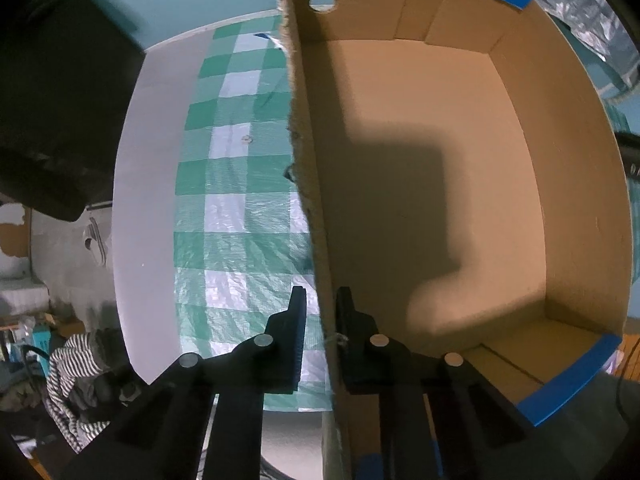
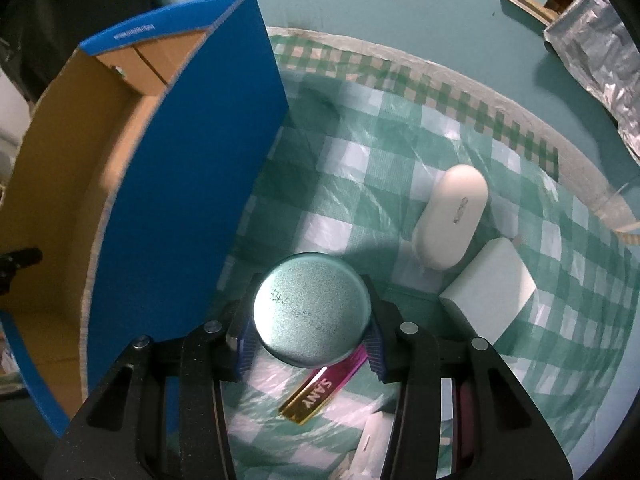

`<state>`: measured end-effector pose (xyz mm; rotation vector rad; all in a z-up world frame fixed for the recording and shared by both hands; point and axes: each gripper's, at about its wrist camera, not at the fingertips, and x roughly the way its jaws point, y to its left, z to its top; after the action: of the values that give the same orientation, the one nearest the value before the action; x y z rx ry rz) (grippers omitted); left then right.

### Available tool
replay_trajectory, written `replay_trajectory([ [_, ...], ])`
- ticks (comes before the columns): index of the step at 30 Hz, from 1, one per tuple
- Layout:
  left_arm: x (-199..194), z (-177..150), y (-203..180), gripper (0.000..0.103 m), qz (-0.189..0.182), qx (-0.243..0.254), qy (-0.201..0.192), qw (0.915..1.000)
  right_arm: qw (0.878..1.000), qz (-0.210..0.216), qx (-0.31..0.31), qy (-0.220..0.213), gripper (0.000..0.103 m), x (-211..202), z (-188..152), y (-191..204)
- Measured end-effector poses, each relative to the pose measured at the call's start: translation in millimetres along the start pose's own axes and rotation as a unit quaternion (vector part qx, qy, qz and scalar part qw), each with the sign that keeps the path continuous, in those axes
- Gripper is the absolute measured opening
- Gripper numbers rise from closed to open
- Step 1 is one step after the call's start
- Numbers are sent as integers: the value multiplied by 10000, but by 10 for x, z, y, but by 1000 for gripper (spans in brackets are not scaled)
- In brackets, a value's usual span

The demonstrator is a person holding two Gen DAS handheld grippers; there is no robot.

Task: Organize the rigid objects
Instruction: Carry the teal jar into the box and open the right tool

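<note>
My left gripper [image 1: 322, 312] is shut on the near wall [image 1: 316, 208] of an open cardboard box with a blue outside; one finger is outside, the other inside. The box floor [image 1: 432, 160] shows nothing lying in it. In the right wrist view my right gripper [image 2: 310, 334] is shut on a round silver tin [image 2: 312, 310] and holds it above the checked cloth, just right of the box's blue wall [image 2: 180, 200]. A pink and gold "SANY" bar [image 2: 320, 390] lies on the cloth under the tin.
A white oval case [image 2: 450, 222] and a white rectangular block [image 2: 490, 294] lie on the green checked cloth [image 2: 360, 152] to the right. A foil bag [image 2: 596, 52] hangs at upper right. Striped fabric [image 1: 76, 388] lies beyond the table's left edge.
</note>
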<state>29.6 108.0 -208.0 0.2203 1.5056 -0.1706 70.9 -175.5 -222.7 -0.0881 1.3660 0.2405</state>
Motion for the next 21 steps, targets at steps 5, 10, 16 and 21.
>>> replay_trajectory([
  [5, -30, -25, -5, 14, -14, 48, -31, 10000, 10000, -22, -79, -48, 45, -201, 87, 81],
  [10, -19, -14, -19, 14, 15, 123, -59, 9999, 9999, 18, -103, -115, 45, -391, 196, 131],
  [16, -21, -1, -50, 14, -12, 165, -52, 9998, 9994, -11, -238, -239, 45, -608, 395, 220],
  [21, -28, -13, -50, 14, -32, 214, -55, 9998, 9985, 36, -360, -411, 45, -812, 571, 324],
])
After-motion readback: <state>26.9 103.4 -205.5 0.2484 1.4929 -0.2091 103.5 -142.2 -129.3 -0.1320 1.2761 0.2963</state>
